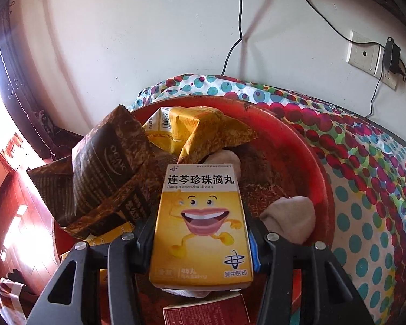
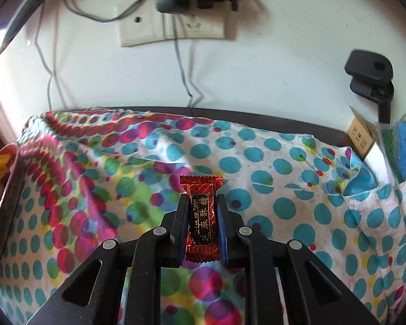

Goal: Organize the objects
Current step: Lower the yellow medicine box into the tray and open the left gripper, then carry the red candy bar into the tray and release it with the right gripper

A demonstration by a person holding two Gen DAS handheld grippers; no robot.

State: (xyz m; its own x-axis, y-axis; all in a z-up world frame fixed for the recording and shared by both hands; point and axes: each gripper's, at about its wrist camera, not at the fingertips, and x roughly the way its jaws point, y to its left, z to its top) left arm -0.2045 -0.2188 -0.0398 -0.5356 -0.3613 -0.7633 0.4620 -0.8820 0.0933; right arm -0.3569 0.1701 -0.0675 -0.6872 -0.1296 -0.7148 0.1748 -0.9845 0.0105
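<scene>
Medicine box (image 1: pixel 201 227), yellow with a cartoon mouth, sat clamped between the left gripper's (image 1: pixel 200 226) jaws above the red basin (image 1: pixel 305 146) of packets. The right gripper (image 2: pixel 202 216) pinched a red candy (image 2: pixel 202 216) over the dotted cloth (image 2: pixel 284 189). Both were mid-carry, I judged; next each needed a sorted spot and release.
</scene>
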